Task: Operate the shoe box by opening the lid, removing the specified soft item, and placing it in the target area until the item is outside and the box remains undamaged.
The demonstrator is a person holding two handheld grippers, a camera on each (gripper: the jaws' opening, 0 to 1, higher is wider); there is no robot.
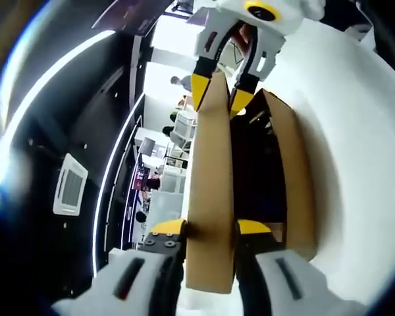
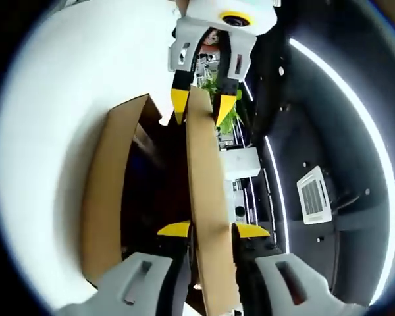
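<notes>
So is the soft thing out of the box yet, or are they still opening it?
Still opening. Both claws pinch the same cardboard lid from opposite ends: the left claw near the camera, the right claw at the far end. The shoe box gapes open and looks unharmed, but its inside is dark, so the soft item can't be seen. Taking it out and placing it are left.

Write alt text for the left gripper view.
Two grippers pinch the same raised cardboard lid of an open shoe box: the left gripper from below, the right gripper from above. The box's inside is dark.
</notes>
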